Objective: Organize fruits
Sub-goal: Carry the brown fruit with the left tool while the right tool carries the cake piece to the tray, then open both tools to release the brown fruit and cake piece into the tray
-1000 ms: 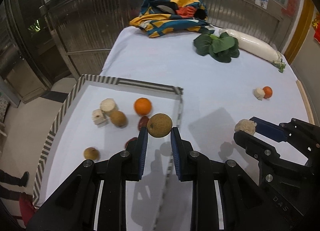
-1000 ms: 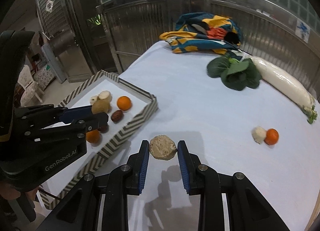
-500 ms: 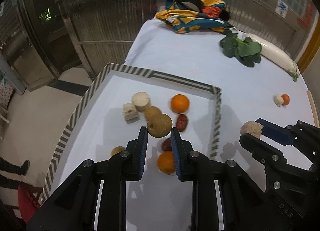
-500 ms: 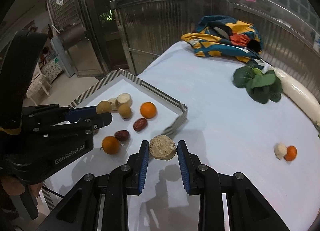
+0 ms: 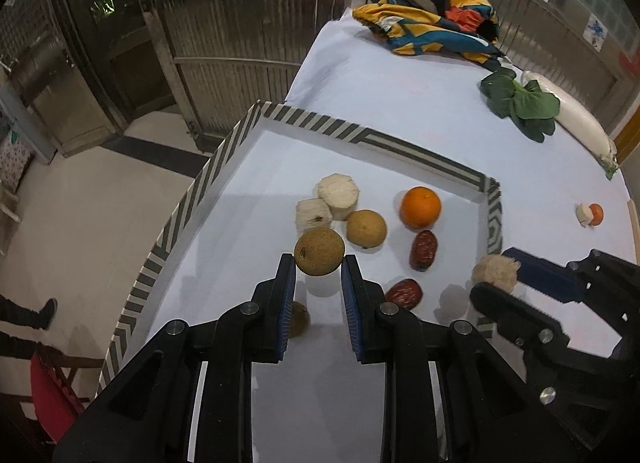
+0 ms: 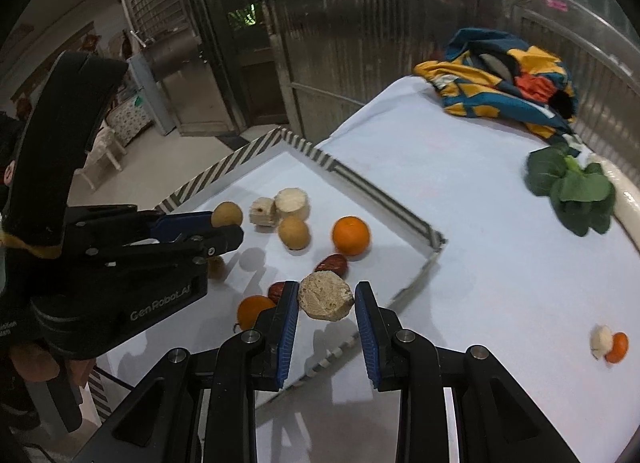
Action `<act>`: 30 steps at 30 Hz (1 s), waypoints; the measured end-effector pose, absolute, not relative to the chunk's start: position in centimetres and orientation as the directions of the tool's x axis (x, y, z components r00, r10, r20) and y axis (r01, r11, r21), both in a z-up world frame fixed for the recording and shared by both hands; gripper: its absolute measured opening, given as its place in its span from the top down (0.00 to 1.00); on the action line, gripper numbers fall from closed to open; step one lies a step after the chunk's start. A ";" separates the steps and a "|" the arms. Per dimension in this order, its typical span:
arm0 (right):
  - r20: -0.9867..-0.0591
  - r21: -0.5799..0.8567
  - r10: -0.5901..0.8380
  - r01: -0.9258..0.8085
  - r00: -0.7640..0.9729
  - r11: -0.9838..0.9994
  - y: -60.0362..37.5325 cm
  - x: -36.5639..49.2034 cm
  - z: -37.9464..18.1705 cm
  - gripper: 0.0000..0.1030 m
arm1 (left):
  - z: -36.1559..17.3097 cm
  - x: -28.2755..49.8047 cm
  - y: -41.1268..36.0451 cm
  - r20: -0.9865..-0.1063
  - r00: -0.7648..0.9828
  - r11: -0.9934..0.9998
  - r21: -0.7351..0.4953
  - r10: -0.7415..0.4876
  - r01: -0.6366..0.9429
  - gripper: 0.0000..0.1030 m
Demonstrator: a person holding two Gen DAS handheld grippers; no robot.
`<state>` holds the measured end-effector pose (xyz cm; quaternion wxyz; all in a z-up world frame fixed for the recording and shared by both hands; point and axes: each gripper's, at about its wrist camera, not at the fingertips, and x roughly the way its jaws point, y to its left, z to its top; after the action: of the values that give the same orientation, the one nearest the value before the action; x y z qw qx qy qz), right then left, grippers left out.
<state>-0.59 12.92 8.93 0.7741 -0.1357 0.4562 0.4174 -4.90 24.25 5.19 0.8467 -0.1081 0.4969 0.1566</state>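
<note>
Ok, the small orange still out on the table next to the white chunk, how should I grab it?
Grip the small orange across its round middle, coming from above. The white chunk touches its left side in the right wrist view, so set the fingers along the near-far line, clear of that contact; a sideways pinch would likely catch both.

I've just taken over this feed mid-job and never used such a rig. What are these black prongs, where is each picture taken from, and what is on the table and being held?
The prongs are two handheld grippers, one in each of a person's hands, each with a fisheye camera looking along its fingers.

Left view: the left gripper is shut on a round brown fruit above the striped tray.

Right view: the right gripper is shut on a pale rough chunk over the tray's near corner.

The tray already holds an orange, dates, pale chunks and brown fruits. On the white table lie leafy greens, a white radish, a colourful cloth and two small pieces.
</note>
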 end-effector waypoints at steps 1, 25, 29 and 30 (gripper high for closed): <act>-0.822 0.171 0.520 -0.772 0.230 0.612 13.1 -0.7 8.7 0.73 | 5.0 -4.8 24.4 -0.877 0.454 0.927 -0.027 0.157 -0.373 0.78; -0.849 0.193 0.498 -0.771 0.179 0.607 14.9 0.0 5.8 0.69 | 2.9 -3.9 25.3 -0.900 0.397 0.914 0.003 0.179 -0.405 0.55; -0.838 0.187 0.508 -0.772 0.197 0.608 14.6 -0.4 6.8 0.69 | 3.8 -4.3 25.1 -0.888 0.414 0.912 0.014 0.199 -0.409 0.52; -0.835 0.183 0.510 -0.770 0.206 0.611 14.4 -0.4 7.1 0.69 | 4.3 -4.4 24.9 -0.881 0.424 0.912 0.023 0.212 -0.409 0.52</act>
<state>-0.44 14.36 7.09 0.7641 -0.1380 0.4710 0.4186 -4.42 24.88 4.27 0.8380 -0.0977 0.5038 0.1853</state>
